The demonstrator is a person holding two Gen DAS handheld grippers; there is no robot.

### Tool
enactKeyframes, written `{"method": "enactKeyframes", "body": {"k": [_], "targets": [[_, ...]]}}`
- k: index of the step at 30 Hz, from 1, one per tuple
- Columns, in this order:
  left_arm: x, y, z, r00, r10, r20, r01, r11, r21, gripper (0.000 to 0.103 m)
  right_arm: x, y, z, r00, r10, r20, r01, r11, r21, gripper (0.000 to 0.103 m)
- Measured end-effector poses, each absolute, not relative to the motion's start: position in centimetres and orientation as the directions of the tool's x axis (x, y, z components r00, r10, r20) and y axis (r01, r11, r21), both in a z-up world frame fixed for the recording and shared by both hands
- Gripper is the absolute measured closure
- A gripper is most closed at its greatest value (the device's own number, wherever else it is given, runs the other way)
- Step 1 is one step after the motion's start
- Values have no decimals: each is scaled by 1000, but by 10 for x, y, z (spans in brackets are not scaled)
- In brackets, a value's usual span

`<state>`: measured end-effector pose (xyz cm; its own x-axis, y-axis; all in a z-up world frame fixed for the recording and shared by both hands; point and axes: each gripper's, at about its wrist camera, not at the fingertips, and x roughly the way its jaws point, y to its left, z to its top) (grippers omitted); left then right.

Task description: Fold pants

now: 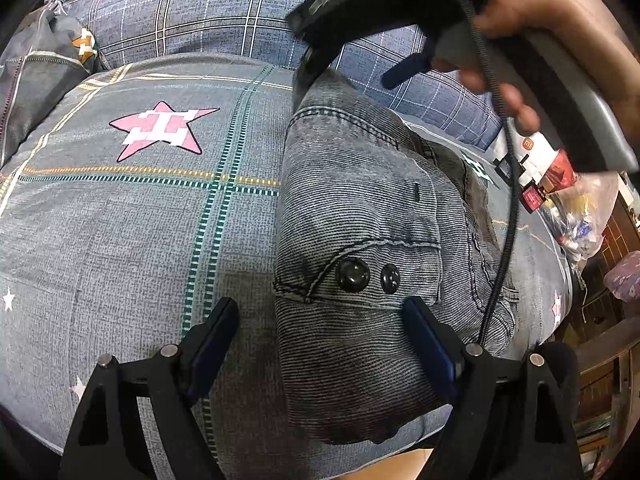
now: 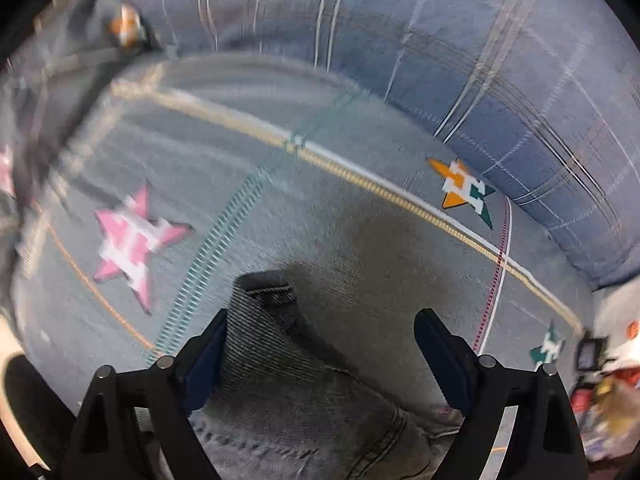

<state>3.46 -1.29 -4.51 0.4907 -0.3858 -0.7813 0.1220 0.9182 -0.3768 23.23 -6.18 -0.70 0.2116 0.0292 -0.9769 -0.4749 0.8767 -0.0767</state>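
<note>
Grey denim pants [image 1: 360, 240] lie folded in a narrow stack on a grey star-print bedsheet [image 1: 120, 220], waistband with two black snap buttons [image 1: 352, 275] nearest me. My left gripper [image 1: 320, 320] is open above the waistband end, its fingers apart on either side of the stack's left part. My right gripper [image 1: 404, 68] shows in the left wrist view at the far end of the pants, held by a hand. In the right wrist view the right gripper [image 2: 320, 332] is open over the pants [image 2: 304, 400]; the view is blurred.
A blue plaid pillow or blanket [image 1: 240, 8] lies along the far side of the bed. Boxes and a plastic bag [image 1: 576, 208] sit at the right edge. A black cable [image 1: 508, 216] hangs across the pants. Wooden furniture [image 1: 612, 360] stands to the right.
</note>
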Motion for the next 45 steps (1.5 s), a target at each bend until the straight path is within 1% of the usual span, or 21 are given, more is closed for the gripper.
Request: {"method": "enactKeyframes", "body": {"k": [2, 4, 7, 10, 12, 14, 16, 19, 21, 22, 23, 24, 26, 31, 33, 35, 36, 39, 41, 43, 45], "targets": [[35, -15, -45, 491, -386, -781, 119, 918, -379, 18, 230, -75, 7, 238, 114, -965, -433, 901, 0, 11], [35, -16, -45, 494, -384, -780, 117, 918, -378, 18, 224, -92, 23, 250, 267, -931, -399, 904, 152, 11], [31, -14, -41, 506, -386, -771, 113, 916, -384, 18, 211, -114, 25, 194, 400, -896, -334, 886, 323, 11], [24, -9, -29, 530, -395, -750, 105, 909, -404, 18, 188, -144, 13, 148, 542, -827, -265, 828, 495, 11], [18, -4, -16, 566, -424, -706, 116, 890, -442, 18, 179, -168, -11, 136, 553, -822, -188, 829, 526, 11], [17, 0, -7, 588, -417, -693, 110, 890, -442, 18, 176, -191, -20, 156, 645, -748, -137, 764, 630, 12], [17, 4, 0, 612, -398, -683, 95, 895, -437, 18, 164, -199, -3, 200, 654, -730, -154, 757, 635, 12], [30, 4, 7, 607, -366, -705, 73, 910, -409, 18, 149, -215, 15, 257, 719, -646, -212, 694, 688, 11], [38, 4, 7, 611, -338, -716, 51, 919, -391, 18, 144, -230, 2, 274, 718, -640, -172, 691, 702, 11], [44, 0, 3, 597, -328, -732, 47, 925, -376, 18, 146, -237, -10, 273, 695, -665, -139, 712, 688, 11], [52, -8, -7, 551, -306, -776, 40, 939, -342, 18, 149, -244, -28, 260, 670, -695, -93, 734, 673, 11], [57, -14, -17, 506, -288, -813, 41, 950, -311, 18, 149, -252, -49, 224, 687, -691, -39, 715, 698, 11], [63, -25, -35, 451, -276, -849, 65, 959, -277, 18, 142, -262, -47, 258, 729, -634, -44, 665, 746, 11], [50, -24, -13, 499, -271, -823, 63, 959, -278, 18, 128, -279, -19, 331, 775, -538, -99, 595, 797, 11], [44, -24, -8, 515, -276, -812, 76, 958, -277, 18, 130, -282, -25, 328, 771, -546, -103, 603, 791, 11], [42, -33, -13, 495, -252, -831, 112, 967, -227, 18, 137, -286, -38, 300, 752, -586, -42, 625, 780, 11], [43, -39, -21, 471, -226, -853, 122, 974, -191, 18, 139, -288, -38, 307, 765, -566, -30, 602, 798, 11], [43, -38, -25, 479, -229, -847, 102, 973, -206, 18, 140, -279, -18, 322, 818, -476, -97, 529, 843, 11], [43, -38, -25, 476, -225, -850, 105, 974, -199, 18, 143, -265, -13, 299, 828, -474, -128, 527, 840, 11], [43, -41, -25, 476, -218, -852, 107, 976, -190, 18, 155, -257, -31, 286, 802, -525, -112, 572, 813, 11], [43, -42, -24, 480, -205, -853, 108, 979, -175, 18, 162, -261, -48, 300, 825, -479, -56, 516, 855, 11]]}}
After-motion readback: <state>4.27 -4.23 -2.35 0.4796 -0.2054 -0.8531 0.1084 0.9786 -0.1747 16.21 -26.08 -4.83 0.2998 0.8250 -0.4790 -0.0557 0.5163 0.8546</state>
